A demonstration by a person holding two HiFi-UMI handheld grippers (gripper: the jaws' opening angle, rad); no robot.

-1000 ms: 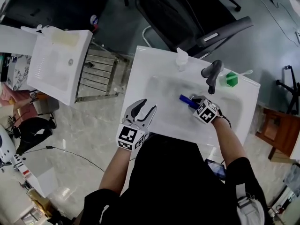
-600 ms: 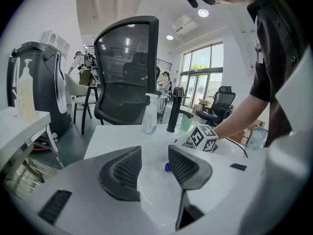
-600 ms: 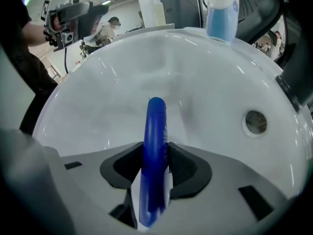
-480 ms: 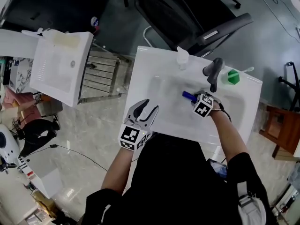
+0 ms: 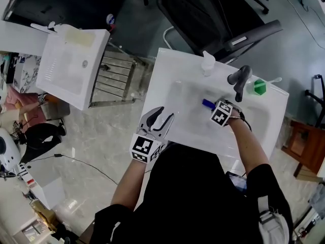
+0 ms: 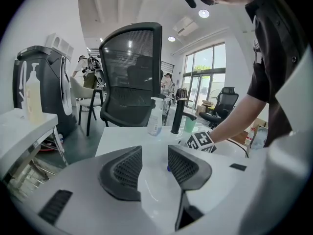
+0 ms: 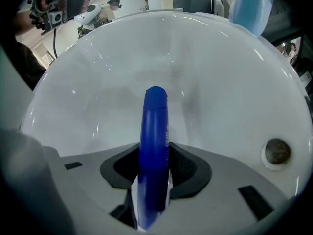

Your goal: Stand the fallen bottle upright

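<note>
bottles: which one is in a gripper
The blue bottle, clamped in the right gripper; the clear pump bottle stands free on the sink rim.

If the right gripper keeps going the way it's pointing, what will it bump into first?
The sink, most likely. The right gripper is shut on the bottle and points down into the bowl, so the bottle's tip would touch the white surface first. I can't tell how close it is.

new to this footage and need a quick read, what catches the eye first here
The bright blue bottle stands out against the white sink basin, clamped in the right gripper, which points down into the bowl. Next comes the left gripper, open and empty over the near rim, then the black faucet with a green cup beside it.
</note>
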